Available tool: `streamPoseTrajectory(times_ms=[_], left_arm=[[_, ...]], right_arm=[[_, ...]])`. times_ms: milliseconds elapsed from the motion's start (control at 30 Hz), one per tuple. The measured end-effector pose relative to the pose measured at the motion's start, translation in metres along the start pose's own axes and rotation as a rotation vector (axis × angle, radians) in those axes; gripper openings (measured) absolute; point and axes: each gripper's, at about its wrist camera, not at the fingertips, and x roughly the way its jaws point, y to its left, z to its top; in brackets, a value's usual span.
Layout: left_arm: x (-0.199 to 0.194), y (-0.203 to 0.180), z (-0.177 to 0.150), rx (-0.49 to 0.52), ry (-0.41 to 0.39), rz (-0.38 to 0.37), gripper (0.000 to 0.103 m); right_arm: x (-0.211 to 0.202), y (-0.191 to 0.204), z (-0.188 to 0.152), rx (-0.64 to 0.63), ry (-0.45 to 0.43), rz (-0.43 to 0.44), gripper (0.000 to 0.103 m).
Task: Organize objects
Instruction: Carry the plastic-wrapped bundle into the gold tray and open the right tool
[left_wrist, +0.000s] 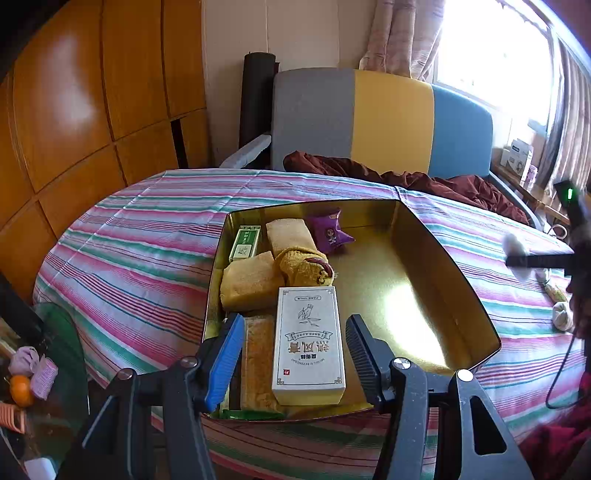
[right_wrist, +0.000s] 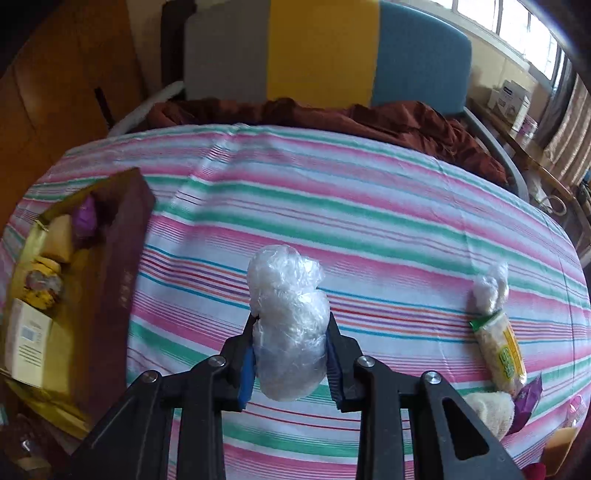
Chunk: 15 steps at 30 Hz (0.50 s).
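Gold rectangular tin box (left_wrist: 436, 266) sits frame centre on the striped tablecloth (left_wrist: 147, 236). White printed carton (left_wrist: 308, 339) lies inside at lower centre, between the left gripper's (left_wrist: 295, 350) released jaws, untouched. Right gripper (right_wrist: 290, 354) is clenched on a clear-plastic-wrapped white bundle (right_wrist: 288, 317), lower centre.

It was a home, a lived-in sitting or dining room. A table (left_wrist: 147, 258) wore a striped cloth of pink, green and white. Behind it stood a sofa (left_wrist: 391, 118) with grey, yellow and blue panels, a dark red blanket (left_wrist: 406, 177) crumpled on its seat. Wooden cupboards (left_wrist: 92, 110) lined the left wall, and patterned curtains (left_wrist: 402, 33) framed a bright window (left_wrist: 491, 55). Small boxes (left_wrist: 517, 158) sat on a ledge beneath it. An orange (left_wrist: 20, 389) lay on a low glass stand nearby.
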Motion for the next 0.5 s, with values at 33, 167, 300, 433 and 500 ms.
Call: streamPoseTrajectory(times_ms=[33, 167, 300, 433, 500], left_arm=[[0.0, 0.001, 0.0, -0.003, 0.001, -0.001, 0.058], [0.0, 0.006, -0.002, -0.02, 0.0, -0.005, 0.058], [0.003, 0.016, -0.005, -0.047, 0.007, 0.003, 0.059], [0.008, 0.029, -0.006, -0.082, 0.019, 0.015, 0.059], [0.008, 0.035, -0.007, -0.098, 0.021, 0.02, 0.059]], right_arm=[[-0.004, 0.016, 0.005, -0.025, -0.01, 0.032, 0.031], [-0.004, 0.08, 0.02, -0.085, 0.003, 0.161, 0.031], [0.023, 0.127, 0.026, -0.101, 0.08, 0.235, 0.032], [0.06, 0.159, 0.034, -0.06, 0.159, 0.243, 0.032], [0.078, 0.168, 0.039, -0.037, 0.187, 0.23, 0.032]])
